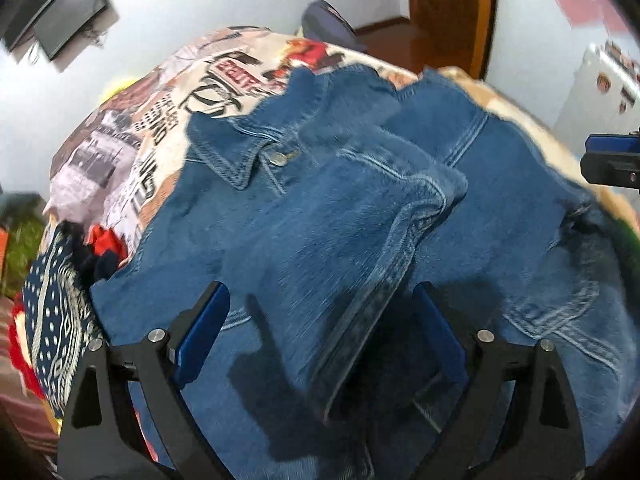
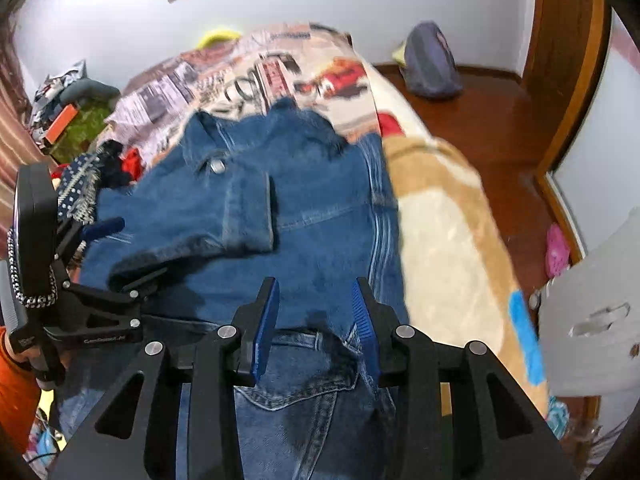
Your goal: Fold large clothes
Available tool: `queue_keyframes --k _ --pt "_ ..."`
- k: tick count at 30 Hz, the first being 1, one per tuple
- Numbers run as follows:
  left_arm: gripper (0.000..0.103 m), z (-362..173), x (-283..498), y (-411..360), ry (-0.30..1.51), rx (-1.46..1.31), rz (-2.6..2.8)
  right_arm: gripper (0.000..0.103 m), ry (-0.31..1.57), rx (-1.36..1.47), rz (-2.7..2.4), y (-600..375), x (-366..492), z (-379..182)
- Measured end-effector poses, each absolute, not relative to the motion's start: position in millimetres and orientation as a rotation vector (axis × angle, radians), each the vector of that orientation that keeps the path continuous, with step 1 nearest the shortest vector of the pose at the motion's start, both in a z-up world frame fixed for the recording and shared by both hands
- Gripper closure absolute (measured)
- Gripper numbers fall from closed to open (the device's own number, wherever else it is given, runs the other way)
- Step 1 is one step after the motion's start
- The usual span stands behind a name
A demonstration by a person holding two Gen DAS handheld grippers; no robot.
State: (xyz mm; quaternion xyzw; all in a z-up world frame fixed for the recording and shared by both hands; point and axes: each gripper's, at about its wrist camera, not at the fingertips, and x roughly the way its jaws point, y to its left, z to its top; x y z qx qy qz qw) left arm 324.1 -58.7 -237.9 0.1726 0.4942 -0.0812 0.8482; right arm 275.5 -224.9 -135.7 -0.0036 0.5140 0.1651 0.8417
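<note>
A blue denim jacket (image 1: 248, 232) (image 2: 320, 216) lies front-up on the bed, collar and metal button (image 1: 278, 158) toward the far side. One sleeve (image 1: 384, 240) (image 2: 228, 212) is folded across its chest. My left gripper (image 1: 322, 320) is wide open just above the jacket's near part, and the sleeve's cuff end lies between its fingers without being pinched. It also shows at the left of the right wrist view (image 2: 124, 252). My right gripper (image 2: 316, 316) hovers over the jacket's lower edge with its blue pads (image 2: 266, 320) apart and nothing between them. It shows at the right edge of the left wrist view (image 1: 608, 160).
The bed has a printed cover (image 1: 160, 120) (image 2: 240, 76) and a beige blanket (image 2: 440, 232). A navy patterned cloth (image 1: 52, 308) and red fabric (image 1: 106, 240) are piled at the jacket's left. A purple bag (image 2: 432, 64) sits on the wooden floor (image 2: 500, 120) beyond the bed.
</note>
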Motion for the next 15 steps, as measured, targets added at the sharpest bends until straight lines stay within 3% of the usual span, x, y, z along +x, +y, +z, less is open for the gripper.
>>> queue_keyframes --k 6,15 --pt "0.020 -248.0 341.4 -46.3 1.069 0.330 -0.128 0.069 1.187 0.032 0.335 -226.4 290.4 -176.9" --pt "0.020 -208.5 330.7 72.2 1.031 -0.030 0.003 0.064 1.186 -0.023 0.365 -222.3 287.0 -197.5"
